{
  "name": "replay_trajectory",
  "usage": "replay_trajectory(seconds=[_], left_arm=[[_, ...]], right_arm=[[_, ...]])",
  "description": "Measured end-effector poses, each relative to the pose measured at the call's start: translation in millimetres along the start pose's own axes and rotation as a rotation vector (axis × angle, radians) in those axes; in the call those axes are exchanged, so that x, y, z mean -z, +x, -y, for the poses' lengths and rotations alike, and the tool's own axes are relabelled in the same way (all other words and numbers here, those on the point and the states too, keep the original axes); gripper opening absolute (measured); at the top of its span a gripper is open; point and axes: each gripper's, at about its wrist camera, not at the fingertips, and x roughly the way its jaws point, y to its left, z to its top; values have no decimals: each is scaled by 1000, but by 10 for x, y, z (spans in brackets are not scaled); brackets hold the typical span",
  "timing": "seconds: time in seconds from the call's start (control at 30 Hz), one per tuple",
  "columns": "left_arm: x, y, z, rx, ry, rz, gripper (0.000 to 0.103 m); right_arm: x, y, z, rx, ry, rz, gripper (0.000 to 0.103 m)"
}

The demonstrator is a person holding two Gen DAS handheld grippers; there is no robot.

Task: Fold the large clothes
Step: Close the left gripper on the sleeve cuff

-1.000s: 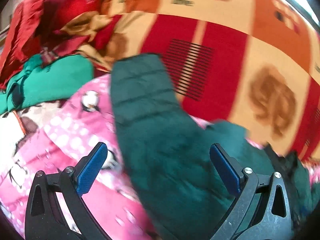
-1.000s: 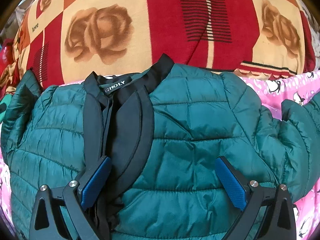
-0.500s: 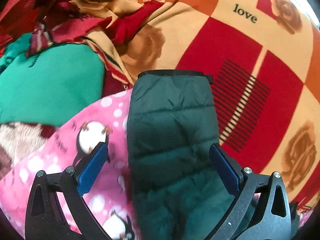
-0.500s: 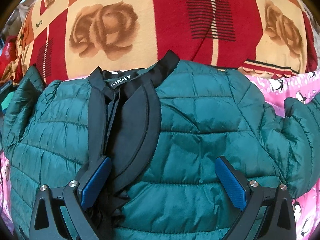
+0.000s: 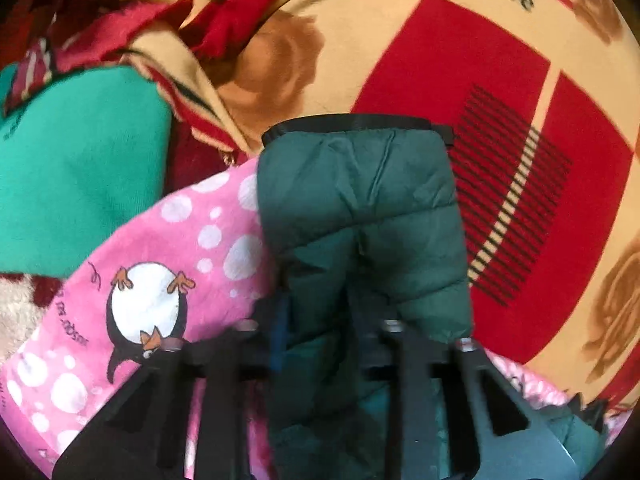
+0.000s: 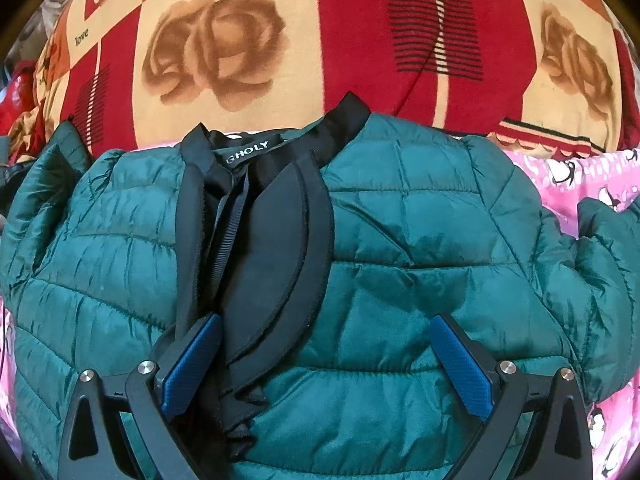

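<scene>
We see the green puffer jacket spread on the rose-print blanket. Left gripper fingers have just been closing, clamped on its sleeve; right gripper fingers apart above it. Pink penguin fabric lies beside.

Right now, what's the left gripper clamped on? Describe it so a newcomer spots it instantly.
Find the red and cream rose blanket. On it lies a dark green quilted jacket. The left gripper has just closed on its sleeve, the only green puffy tube with a black cuff, beside the pink penguin fabric.

Right tool hangs wide apart above green jacket
</scene>
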Motion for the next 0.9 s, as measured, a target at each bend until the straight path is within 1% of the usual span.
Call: replay_trajectory(seconds=[0.07, 0.17, 0.27, 0.4, 0.53, 0.63, 0.9], left_arm=[[12, -52, -77, 40, -12, 2, 13], [35, -199, -160, 76, -2, 14, 10], [84, -366, -232, 97, 16, 29, 8], [169, -694, -343, 136, 7, 64, 8], [138, -982, -393, 146, 12, 92, 7], [127, -1122, -420, 155, 21, 107, 7], [153, -1664, -690, 123, 17, 162, 7]], right_arm=[[4, 1, 0, -1, 0, 1, 103], [6, 17, 0, -4, 3, 1, 103], [13, 28, -5, -4, 4, 3, 103], [19, 15, -6, 8, 6, 16, 103], [38, -87, -25, 24, 3, 42, 103], [60, -165, -58, 23, -7, 51, 103], [146, -373, -64, 2, -2, 64, 103]])
